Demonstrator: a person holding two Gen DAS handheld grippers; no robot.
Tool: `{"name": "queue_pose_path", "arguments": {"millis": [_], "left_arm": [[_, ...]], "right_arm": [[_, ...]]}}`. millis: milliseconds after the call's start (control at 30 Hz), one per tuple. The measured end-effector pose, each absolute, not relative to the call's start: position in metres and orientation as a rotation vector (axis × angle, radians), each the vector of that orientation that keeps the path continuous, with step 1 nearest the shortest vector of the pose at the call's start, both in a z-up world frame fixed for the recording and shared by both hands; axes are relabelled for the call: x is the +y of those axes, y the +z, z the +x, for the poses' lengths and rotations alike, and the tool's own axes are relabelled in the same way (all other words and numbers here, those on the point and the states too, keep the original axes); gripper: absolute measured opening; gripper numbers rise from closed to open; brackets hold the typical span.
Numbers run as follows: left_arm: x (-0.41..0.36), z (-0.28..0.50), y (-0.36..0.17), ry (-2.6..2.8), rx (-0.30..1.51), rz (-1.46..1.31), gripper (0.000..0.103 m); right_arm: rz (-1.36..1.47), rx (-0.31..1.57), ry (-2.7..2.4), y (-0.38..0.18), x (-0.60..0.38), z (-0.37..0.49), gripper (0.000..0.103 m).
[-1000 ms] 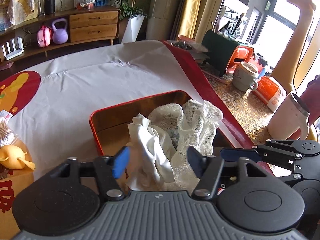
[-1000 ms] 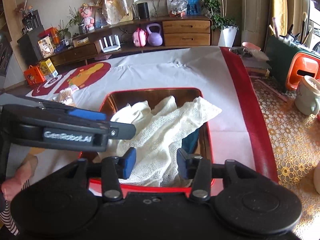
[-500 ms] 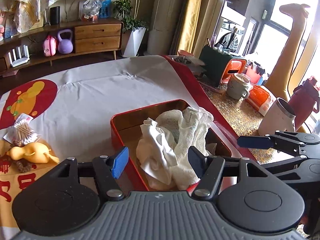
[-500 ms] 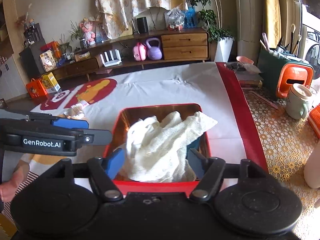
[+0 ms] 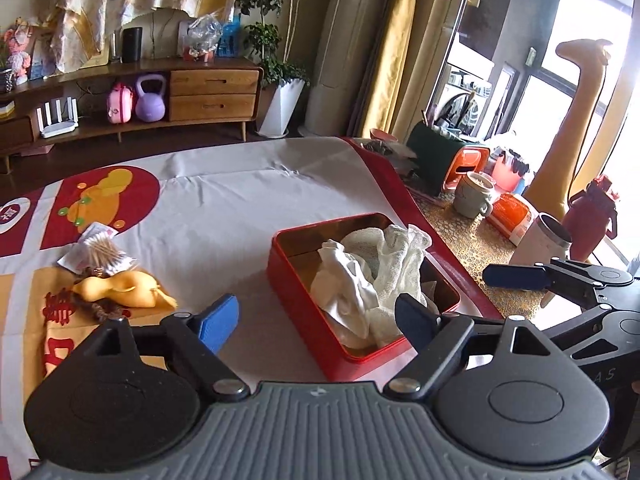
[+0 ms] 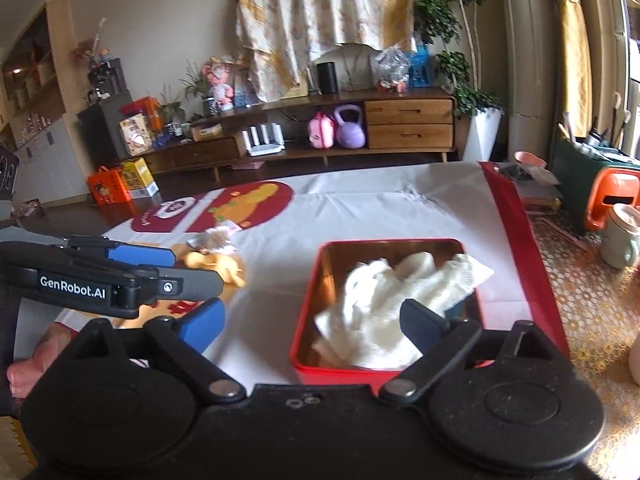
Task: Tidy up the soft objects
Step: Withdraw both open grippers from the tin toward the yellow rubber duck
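From where I sit at the feeds, both of my grippers hang above the table with nothing in them. The left gripper [image 5: 316, 322] has its jaws opening, already spread wide, and the gap between its blue pads shows only the cloth-covered table and the near corner of the red tin [image 5: 298, 292] below. The right gripper [image 6: 314, 322] is likewise opening, jaws wide, empty — the tin sits beyond and beneath its fingertips, not between them.

The soft things are in the tin: a smooth white cloth [image 5: 344, 284] bunched toward the near side, and a cream mesh cloth [image 5: 400, 256] heaped beside and partly over it, one corner draped across the tin's far right rim. In the right wrist view the pile is blurred, so I can't say for sure where one cloth ends and the other begins, or whether something dark lies under the mesh at the right wall.

The tin rests on the white tablecloth [image 5: 224, 200], near the red border on the table's right side. Well to the left of it lies a yellow plush toy [image 5: 120, 288], with a packet of toothpicks [image 5: 100, 254] just behind it, both outside the tin. In the right wrist view the left gripper reaches in from the left edge, and part of a hand [image 6: 28, 364] shows beneath it.
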State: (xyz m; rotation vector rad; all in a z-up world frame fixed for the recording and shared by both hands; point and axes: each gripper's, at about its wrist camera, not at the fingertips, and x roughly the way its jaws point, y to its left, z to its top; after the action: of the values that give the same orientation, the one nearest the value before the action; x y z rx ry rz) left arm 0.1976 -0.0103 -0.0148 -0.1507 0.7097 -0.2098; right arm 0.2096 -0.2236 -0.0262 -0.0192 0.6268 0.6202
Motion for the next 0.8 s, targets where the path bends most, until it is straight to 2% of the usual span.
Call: {"name": "queue_pose_path", "arguments": {"millis": [67,233,800], "left_arm": [[-0.001,0.191,-0.012,-0.203,0.702,-0.162,0.087],[0.025,0.179,-0.008,-0.179,0.695,-0.184,0.098],[0.118,0.172,-0.025,0.005,0.675,-0.192,0.102]], "right_arm": [[-0.021,0.622,0.637,-0.025,-0.216,0.205,0.097],[-0.036,0.616,0.678,-0.021,-0.195,0.198,0.098],[-0.132,0.636,0.768,-0.033,-0.125,0.209,0.099]]}}
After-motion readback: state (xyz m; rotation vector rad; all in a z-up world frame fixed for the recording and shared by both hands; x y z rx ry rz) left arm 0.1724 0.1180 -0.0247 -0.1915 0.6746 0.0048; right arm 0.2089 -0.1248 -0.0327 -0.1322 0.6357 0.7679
